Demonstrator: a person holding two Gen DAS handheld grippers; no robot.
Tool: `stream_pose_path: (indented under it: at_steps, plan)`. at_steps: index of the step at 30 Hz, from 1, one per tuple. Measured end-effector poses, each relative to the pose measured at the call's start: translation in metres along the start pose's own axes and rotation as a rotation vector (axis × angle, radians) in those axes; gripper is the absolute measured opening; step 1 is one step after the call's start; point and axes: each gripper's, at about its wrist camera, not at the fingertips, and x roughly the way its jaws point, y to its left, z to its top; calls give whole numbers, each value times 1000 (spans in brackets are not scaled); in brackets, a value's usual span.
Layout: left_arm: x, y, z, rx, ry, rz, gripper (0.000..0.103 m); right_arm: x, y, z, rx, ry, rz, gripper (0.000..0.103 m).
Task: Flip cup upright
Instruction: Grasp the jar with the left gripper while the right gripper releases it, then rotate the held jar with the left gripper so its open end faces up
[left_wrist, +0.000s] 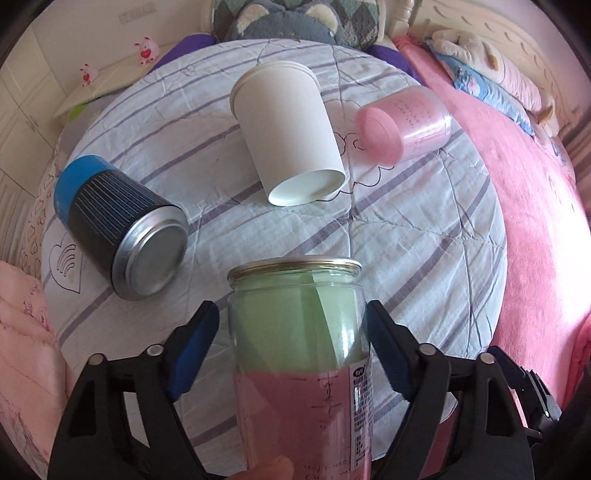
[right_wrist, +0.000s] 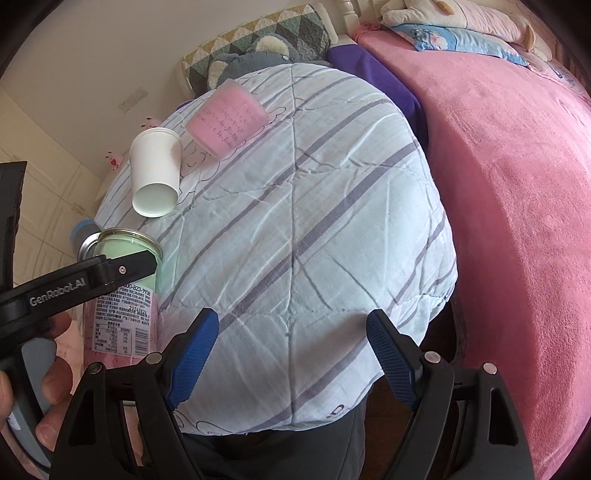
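Observation:
A clear jar with a green top part and pink lower part stands upright between the open fingers of my left gripper; the pads stand a little off its sides. It also shows in the right wrist view, with a left finger across it. A white paper cup lies on its side on the striped cloth, as do a pink cup and a blue-and-black tin. My right gripper is open and empty over the cloth's near edge.
The round table is covered with a striped quilted cloth. A pink blanket on a bed lies to the right. A grey plush toy and a quilted cushion sit behind the table. A hand holds the left gripper.

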Motion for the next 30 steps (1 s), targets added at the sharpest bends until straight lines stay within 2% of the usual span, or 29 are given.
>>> stream_pose_path:
  at_steps: [2,13,17,25,30]
  plan:
    - [4,-2,-1,0,18,-10,72,1,1,1,-3,1,0,83]
    - [5,-5,2,1,26,-50,72,-1,-8,2,14,0,-8,83]
    - [0,-6,2,17,7,-60,72,1,-7,1,18,5,-6,83]
    - [-31,-13,4,87,-108,-63,71,-1,-4,3,19,-3,-3,83]
    - [-62,-14,7,116,-229,-42,71,-4,-2,2,16,-11,-1,83]
